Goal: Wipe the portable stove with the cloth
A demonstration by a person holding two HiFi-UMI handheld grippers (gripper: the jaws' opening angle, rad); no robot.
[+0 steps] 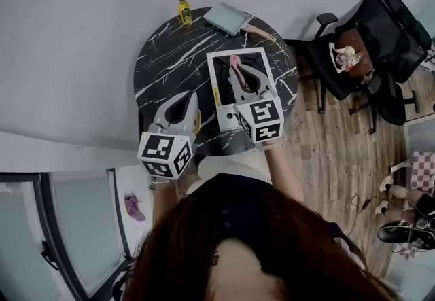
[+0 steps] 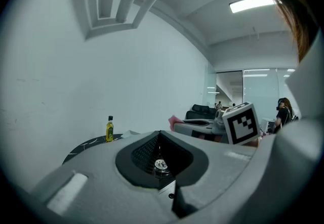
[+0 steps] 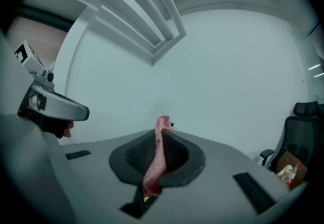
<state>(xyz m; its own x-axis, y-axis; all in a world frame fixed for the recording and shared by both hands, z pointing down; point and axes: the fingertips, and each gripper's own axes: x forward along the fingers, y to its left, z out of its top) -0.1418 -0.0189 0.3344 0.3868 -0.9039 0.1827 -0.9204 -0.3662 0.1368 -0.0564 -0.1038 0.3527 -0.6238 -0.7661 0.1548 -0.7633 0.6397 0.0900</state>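
Note:
The portable stove (image 1: 221,99), white with a black top, sits on the near right of the round black marble table (image 1: 163,55). My right gripper (image 1: 238,67) hovers over the stove top, shut on a pink cloth (image 1: 235,62). In the right gripper view the cloth (image 3: 154,167) hangs as a narrow strip pinched between the closed jaws. My left gripper (image 1: 185,101) is left of the stove above the table, shut with nothing in it. In the left gripper view the stove is hidden behind the jaws, and the right gripper's marker cube (image 2: 240,123) shows beyond them.
A small yellow bottle (image 1: 183,9) stands at the table's far edge, also visible as the bottle (image 2: 109,129) in the left gripper view. A square grey pan (image 1: 228,18) with a wooden handle lies beside it. Black office chairs (image 1: 367,48) stand to the right on the wooden floor.

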